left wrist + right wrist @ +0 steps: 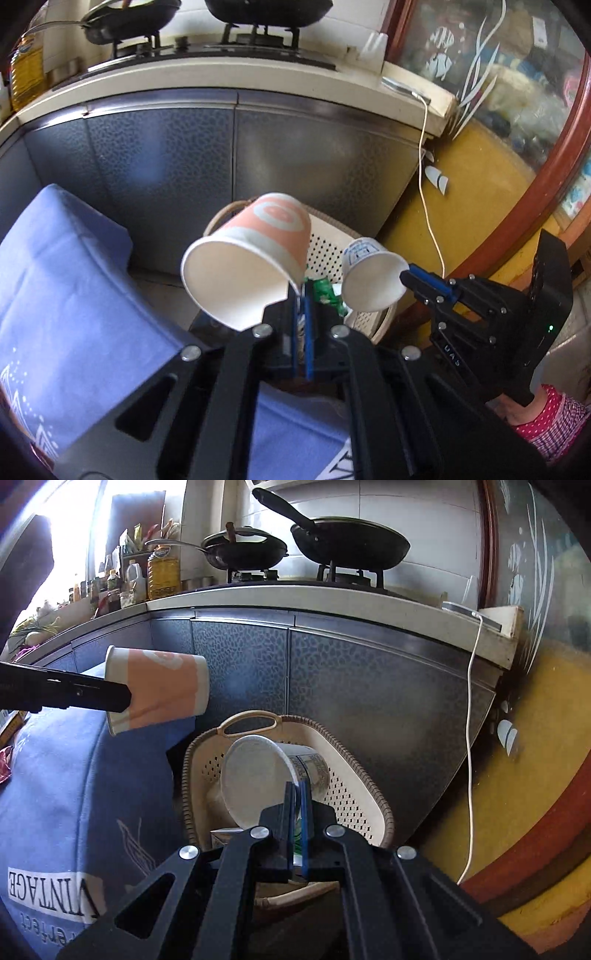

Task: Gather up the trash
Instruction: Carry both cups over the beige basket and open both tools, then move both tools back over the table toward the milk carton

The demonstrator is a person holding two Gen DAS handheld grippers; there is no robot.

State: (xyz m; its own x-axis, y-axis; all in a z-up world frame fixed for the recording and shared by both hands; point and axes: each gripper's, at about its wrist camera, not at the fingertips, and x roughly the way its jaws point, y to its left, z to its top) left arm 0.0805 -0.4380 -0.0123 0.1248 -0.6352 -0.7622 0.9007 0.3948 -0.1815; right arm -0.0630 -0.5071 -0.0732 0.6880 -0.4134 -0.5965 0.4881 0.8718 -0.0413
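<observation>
Left claw (301, 295) clamped on rim of orange paper cup (251, 258), cup tipped sideways over wicker basket (332, 738) on floor beside blue-clothed desk (74, 295) edge. Right claw (297, 794) pinches white cup (266, 771) rim above basket mouth. Rim grips likely chosen for clean drop.

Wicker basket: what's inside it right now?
In the wicker basket, a green wrapper shows in the left view; the white cup and both grippers cover the rest.

Matt paper cups, one peach-printed (251, 258), one white (369, 277); a perforated plastic basket (343, 801) with woven rim; soft blue cloth (74, 295); glossy, pebble-textured cabinet doors (332, 683).
</observation>
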